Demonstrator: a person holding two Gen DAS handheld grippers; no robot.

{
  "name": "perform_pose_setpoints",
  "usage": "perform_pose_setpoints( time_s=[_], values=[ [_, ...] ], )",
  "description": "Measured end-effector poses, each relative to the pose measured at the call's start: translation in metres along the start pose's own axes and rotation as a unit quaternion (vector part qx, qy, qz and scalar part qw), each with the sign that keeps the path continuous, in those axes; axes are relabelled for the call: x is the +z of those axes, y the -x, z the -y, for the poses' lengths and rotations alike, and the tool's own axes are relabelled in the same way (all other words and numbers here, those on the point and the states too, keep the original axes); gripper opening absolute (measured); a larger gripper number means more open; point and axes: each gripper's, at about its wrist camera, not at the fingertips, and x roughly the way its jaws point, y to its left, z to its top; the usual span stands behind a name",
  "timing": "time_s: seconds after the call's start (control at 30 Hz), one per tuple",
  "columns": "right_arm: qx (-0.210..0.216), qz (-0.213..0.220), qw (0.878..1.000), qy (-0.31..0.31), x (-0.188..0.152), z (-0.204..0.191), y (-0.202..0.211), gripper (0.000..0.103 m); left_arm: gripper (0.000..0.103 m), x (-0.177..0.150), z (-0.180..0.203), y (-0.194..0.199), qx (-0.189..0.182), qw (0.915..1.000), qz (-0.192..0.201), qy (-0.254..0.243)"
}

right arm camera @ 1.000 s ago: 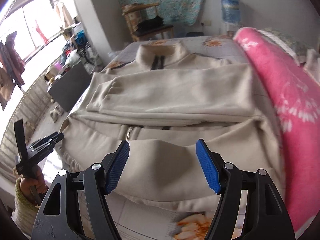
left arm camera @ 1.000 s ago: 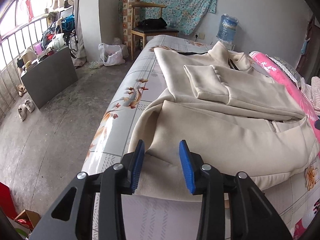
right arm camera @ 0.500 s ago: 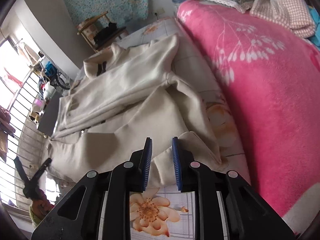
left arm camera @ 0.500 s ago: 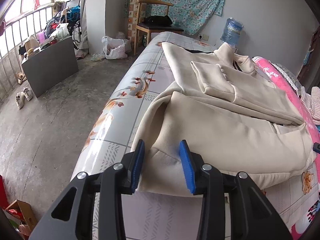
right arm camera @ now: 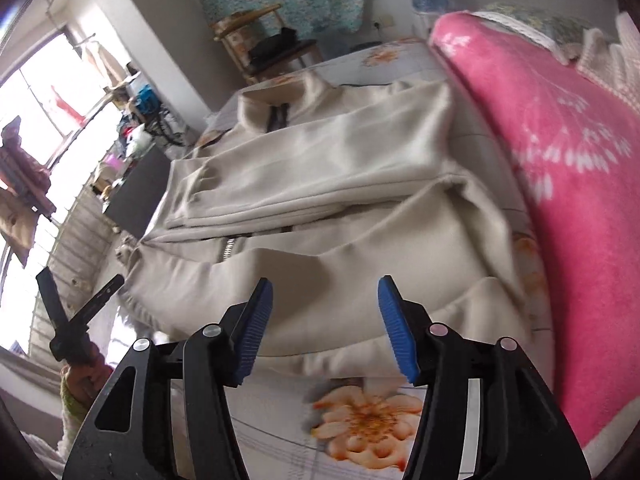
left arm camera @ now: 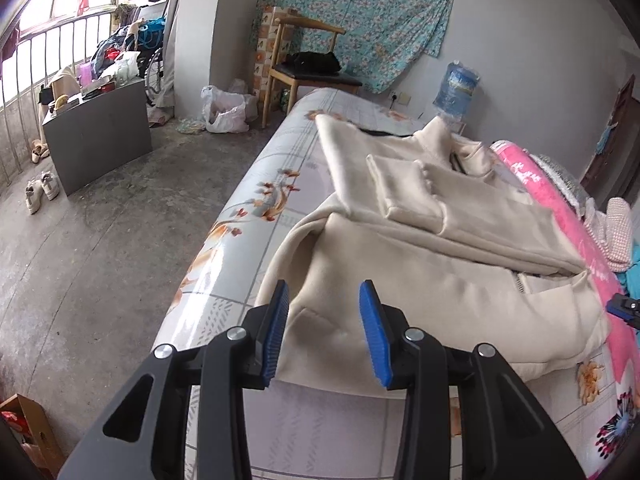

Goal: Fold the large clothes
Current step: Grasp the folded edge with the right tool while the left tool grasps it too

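Cream jacket (left arm camera: 420, 264) lies flat on the flowered bed (left arm camera: 248, 208), sleeves folded across its chest. Left gripper (left arm camera: 323, 320) and right gripper (right arm camera: 325, 312), both wide open, hover at the hem. Probably best: pinch both hem corners evenly, then lift together.

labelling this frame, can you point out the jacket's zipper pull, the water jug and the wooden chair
zipper pull (right arm camera: 226, 249), right wrist view, on the metal teeth at the jacket's front.
water jug (left arm camera: 456, 90), left wrist view, on its blue body.
wooden chair (left arm camera: 276, 80), left wrist view, on its front leg.
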Motion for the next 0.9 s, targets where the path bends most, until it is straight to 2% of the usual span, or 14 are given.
perform_pose_setpoints(
  time_s=[0.07,0.2,0.27,0.33,0.4,0.5,0.53,0.57,0.6,0.63,0.67,0.73,0.83,0.9],
  values=[
    [0.021,-0.005,0.999,0.026,0.007,-0.018,-0.009,0.063,0.036,0.004,0.013,0.004,-0.032,0.9994,-0.001,-0.016],
    [0.033,-0.022,0.998,0.058,0.019,-0.044,-0.032,0.064,0.037,0.011,0.046,-0.011,-0.071,0.9951,-0.045,-0.052],
    [0.029,-0.036,0.995,0.086,0.022,-0.057,-0.046,0.064,0.037,0.011,0.061,-0.026,-0.071,0.9930,-0.069,-0.065],
    [0.006,-0.053,0.992,0.112,0.021,-0.067,-0.059,0.064,0.037,0.009,0.071,-0.042,-0.055,0.9914,-0.088,-0.080],
    [-0.012,-0.066,0.989,0.130,0.018,-0.072,-0.067,0.064,0.037,0.005,0.074,-0.056,-0.058,0.9899,-0.102,-0.079],
    [-0.026,-0.074,0.985,0.151,0.010,-0.075,-0.070,0.063,0.037,0.002,0.078,-0.059,-0.047,0.9911,-0.089,-0.086],
    [-0.035,-0.074,0.984,0.157,0.007,-0.075,-0.071,0.055,0.034,0.001,0.080,-0.059,-0.038,0.9911,-0.085,-0.095],
    [-0.048,-0.075,0.982,0.164,0.004,-0.076,-0.071,0.043,0.032,-0.001,0.083,-0.058,-0.024,0.9909,-0.081,-0.105],
    [-0.055,-0.077,0.981,0.168,0.001,-0.075,-0.072,0.036,0.024,-0.002,0.087,-0.060,-0.007,0.9899,-0.076,-0.120],
    [-0.056,-0.079,0.981,0.168,-0.001,-0.074,-0.072,0.021,0.018,-0.004,0.090,-0.060,0.009,0.9882,-0.070,-0.136],
    [-0.054,-0.080,0.981,0.166,-0.003,-0.072,-0.071,0.010,0.014,-0.004,0.092,-0.061,0.015,0.9870,-0.066,-0.146],
    [-0.051,-0.068,0.983,0.165,-0.004,-0.072,-0.065,0.005,0.004,-0.004,0.092,-0.060,0.015,0.9863,-0.063,-0.151],
    [-0.053,-0.033,0.984,0.169,-0.004,-0.079,-0.046,0.004,0.002,0.000,0.089,-0.051,0.010,0.9884,-0.050,-0.143],
    [-0.056,-0.008,0.983,0.172,-0.001,-0.085,-0.033,0.003,0.002,0.005,0.089,-0.034,0.010,0.9899,-0.019,-0.140]
  ],
)
